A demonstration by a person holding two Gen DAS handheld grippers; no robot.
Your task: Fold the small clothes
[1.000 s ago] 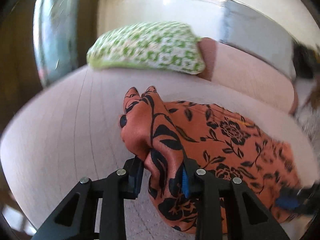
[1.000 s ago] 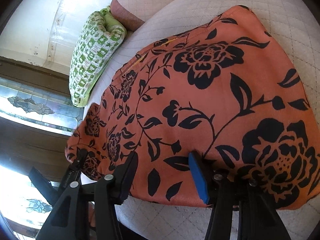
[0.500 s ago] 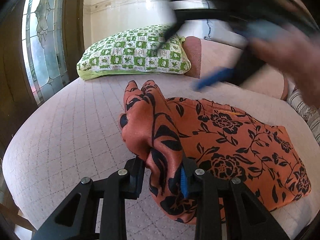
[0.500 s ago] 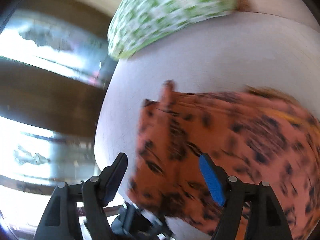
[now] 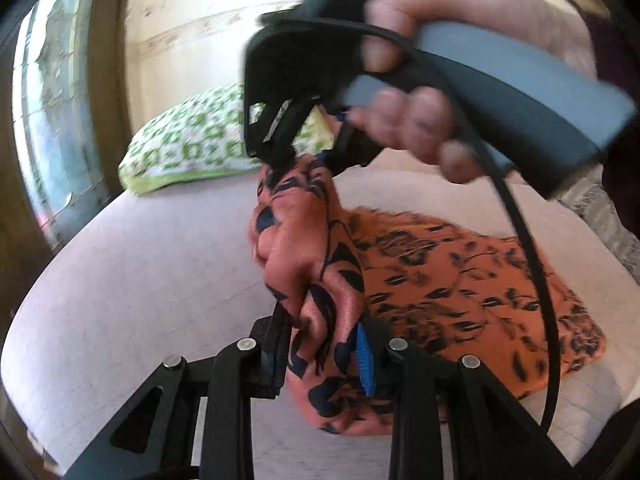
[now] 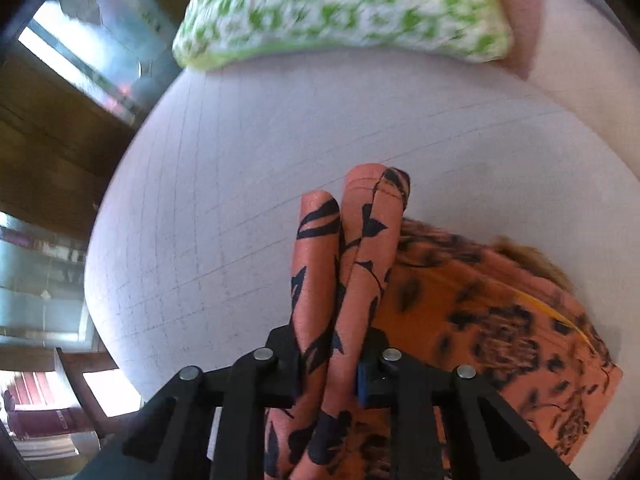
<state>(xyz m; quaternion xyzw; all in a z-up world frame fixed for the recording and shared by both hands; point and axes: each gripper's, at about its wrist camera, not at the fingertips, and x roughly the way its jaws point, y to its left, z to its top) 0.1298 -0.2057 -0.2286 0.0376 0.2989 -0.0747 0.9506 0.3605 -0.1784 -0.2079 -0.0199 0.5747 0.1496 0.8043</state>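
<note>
An orange garment with black flowers [image 5: 460, 280] lies on a pale quilted bed [image 5: 140, 280]. My left gripper [image 5: 320, 344] is shut on a raised, bunched edge of it. The right gripper [image 5: 304, 160], held by a hand [image 5: 420, 120], comes down on the top of that same raised fold. In the right wrist view, the right gripper [image 6: 330, 360] has its jaws closing, and the pads press on two upright rolls of the garment [image 6: 348, 264]. The rest of the cloth [image 6: 500, 340] lies flat to the right.
A green-and-white pillow [image 5: 192, 148] lies at the head of the bed [image 6: 240, 200], with a pink bolster [image 6: 520, 20] beside it. A window in a dark wooden frame [image 5: 44, 120] is to the left. Striped fabric [image 5: 600, 208] shows at the right edge.
The right gripper left the garment's near flat edge, swung over to the raised fold by my left gripper and closed on it. The left gripper kept its grip and rolled a little.
</note>
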